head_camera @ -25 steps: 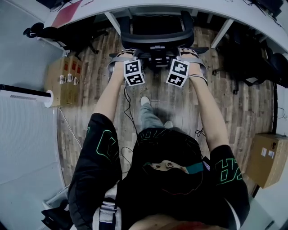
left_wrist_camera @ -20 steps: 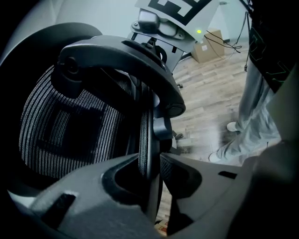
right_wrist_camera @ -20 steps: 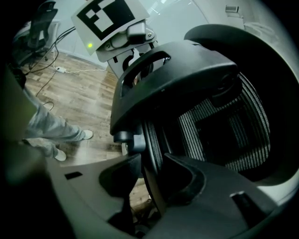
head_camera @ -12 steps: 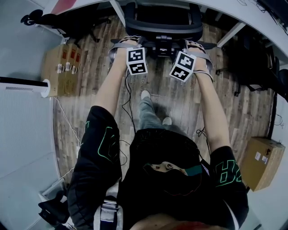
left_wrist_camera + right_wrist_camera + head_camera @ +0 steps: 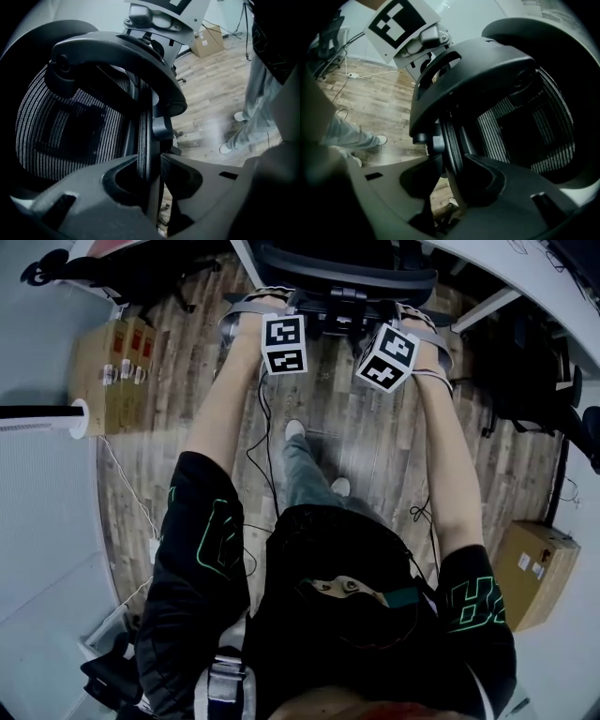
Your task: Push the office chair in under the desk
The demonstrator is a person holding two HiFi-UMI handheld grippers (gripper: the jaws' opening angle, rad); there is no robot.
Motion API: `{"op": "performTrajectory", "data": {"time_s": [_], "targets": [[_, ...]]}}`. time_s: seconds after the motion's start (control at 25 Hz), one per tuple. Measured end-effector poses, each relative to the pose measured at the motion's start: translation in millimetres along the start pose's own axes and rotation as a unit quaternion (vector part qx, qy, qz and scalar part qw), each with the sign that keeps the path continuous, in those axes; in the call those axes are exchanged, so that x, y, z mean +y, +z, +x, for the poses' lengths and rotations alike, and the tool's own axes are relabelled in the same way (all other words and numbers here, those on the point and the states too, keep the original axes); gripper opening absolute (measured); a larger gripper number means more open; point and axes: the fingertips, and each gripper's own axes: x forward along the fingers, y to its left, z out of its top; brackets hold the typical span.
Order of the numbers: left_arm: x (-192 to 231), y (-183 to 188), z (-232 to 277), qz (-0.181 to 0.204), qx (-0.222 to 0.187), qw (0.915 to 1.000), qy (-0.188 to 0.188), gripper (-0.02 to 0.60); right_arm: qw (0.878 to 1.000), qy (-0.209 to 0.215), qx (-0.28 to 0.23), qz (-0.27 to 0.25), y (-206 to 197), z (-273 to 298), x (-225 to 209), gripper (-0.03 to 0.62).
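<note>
The black mesh office chair stands at the top of the head view, its seat mostly hidden beneath the white desk. My left gripper is shut on the left edge of the backrest, and my right gripper is shut on its right edge. In the left gripper view the backrest's rim runs straight between the jaws of the left gripper, with the mesh to the left. The right gripper view mirrors this: the rim sits between the jaws of the right gripper.
Cardboard boxes stand on the wooden floor at the left, beside a white appliance. Another box sits at the right, with dark chairs behind it. A white desk leg slants right of the chair. A cable trails by my feet.
Both grippers and the chair have moved together toward the desk, up the head view. More of the chair is now hidden under the desktop. I have stepped forward with it.
</note>
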Motion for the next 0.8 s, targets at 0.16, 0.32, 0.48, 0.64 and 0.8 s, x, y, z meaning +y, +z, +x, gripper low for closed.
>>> {"op": "performTrajectory", "data": {"time_s": [0.16,0.32,0.48,0.64,0.8], "targets": [[20.5,-10.8,17.3,0.006,0.001,1.0000,0.006,0.118,1.000,0.002,0.004,0.000,3.8,21.5,-18.0,0.149],[44.1,-21.5,34.5,0.014,-0.003,0.9999,0.007,0.118,1.000,-0.005,0.005,0.003,10.5,40.0,-39.3,0.150],[61.0,-34.4,53.3,0.018,-0.005,0.9998,0.004,0.118,1.000,-0.001,0.008,0.006,19.8,58.1,-54.6,0.150],[82.1,-45.4,69.2,0.022,-0.015,0.9996,-0.001,0.117,1.000,-0.009,0.017,0.016,25.6,78.0,-74.1,0.150],[104.1,-55.7,87.2,0.026,-0.018,0.9995,-0.001,0.117,0.999,-0.003,0.024,0.022,31.1,99.2,-94.7,0.149]]}}
